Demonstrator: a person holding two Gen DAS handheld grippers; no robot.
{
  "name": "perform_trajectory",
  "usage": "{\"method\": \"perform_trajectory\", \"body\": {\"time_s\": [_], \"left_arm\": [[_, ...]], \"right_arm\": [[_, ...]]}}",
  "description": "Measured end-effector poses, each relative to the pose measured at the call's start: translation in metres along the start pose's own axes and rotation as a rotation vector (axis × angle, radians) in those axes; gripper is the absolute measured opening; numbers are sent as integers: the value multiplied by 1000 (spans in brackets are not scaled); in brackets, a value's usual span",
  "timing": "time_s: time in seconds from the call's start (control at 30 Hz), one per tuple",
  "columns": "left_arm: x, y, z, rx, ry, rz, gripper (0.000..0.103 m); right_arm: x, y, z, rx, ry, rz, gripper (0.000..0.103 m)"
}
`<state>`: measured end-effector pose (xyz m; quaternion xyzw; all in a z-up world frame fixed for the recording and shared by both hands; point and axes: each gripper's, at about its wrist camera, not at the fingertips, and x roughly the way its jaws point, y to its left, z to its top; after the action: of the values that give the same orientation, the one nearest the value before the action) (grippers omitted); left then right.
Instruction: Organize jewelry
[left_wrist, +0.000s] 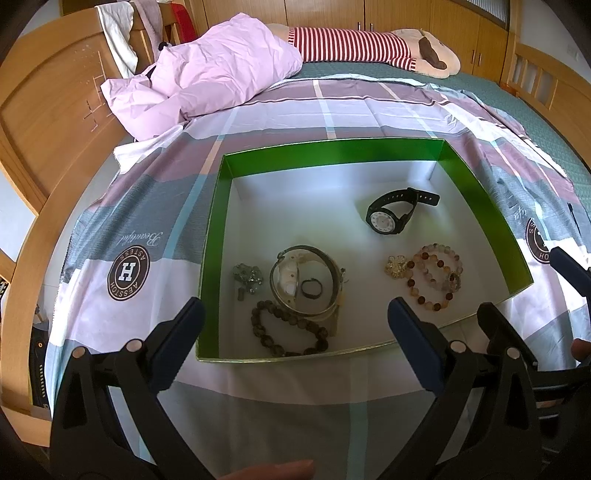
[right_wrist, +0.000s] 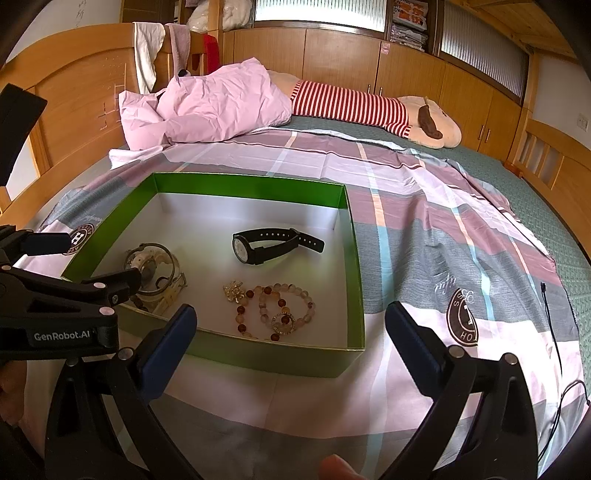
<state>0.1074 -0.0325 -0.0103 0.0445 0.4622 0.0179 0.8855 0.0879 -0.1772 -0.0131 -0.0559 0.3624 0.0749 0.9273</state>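
Observation:
A shallow green box (left_wrist: 218, 206) with a white floor lies on the bed; it also shows in the right wrist view (right_wrist: 354, 258). Inside lie a black watch (left_wrist: 395, 216), a pale beaded bracelet (left_wrist: 436, 275) with a gold brooch (left_wrist: 396, 266), a silver bangle (left_wrist: 306, 284) around a small dark ring (left_wrist: 311, 288), a dark bead bracelet (left_wrist: 288, 332) and a grey trinket (left_wrist: 248, 278). The watch (right_wrist: 266, 245) and beaded bracelet (right_wrist: 277, 308) show in the right wrist view. My left gripper (left_wrist: 295, 325) is open and empty over the box's near edge. My right gripper (right_wrist: 291, 328) is open and empty at the near right corner.
The box sits on a plaid sheet (left_wrist: 295, 110) with round logos. A pink duvet (left_wrist: 207, 74) and a striped plush toy (left_wrist: 369, 48) lie at the back. A wooden headboard (left_wrist: 48, 110) stands left. A thin black cable (right_wrist: 554, 332) lies right.

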Motion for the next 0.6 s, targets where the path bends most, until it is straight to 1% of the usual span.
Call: {"method": "perform_trajectory", "body": {"time_s": [0.6], "left_arm": [[1,2,1,-7,9,-5,98]], "right_arm": [[1,0,-1,-11,-1,2,100]]}}
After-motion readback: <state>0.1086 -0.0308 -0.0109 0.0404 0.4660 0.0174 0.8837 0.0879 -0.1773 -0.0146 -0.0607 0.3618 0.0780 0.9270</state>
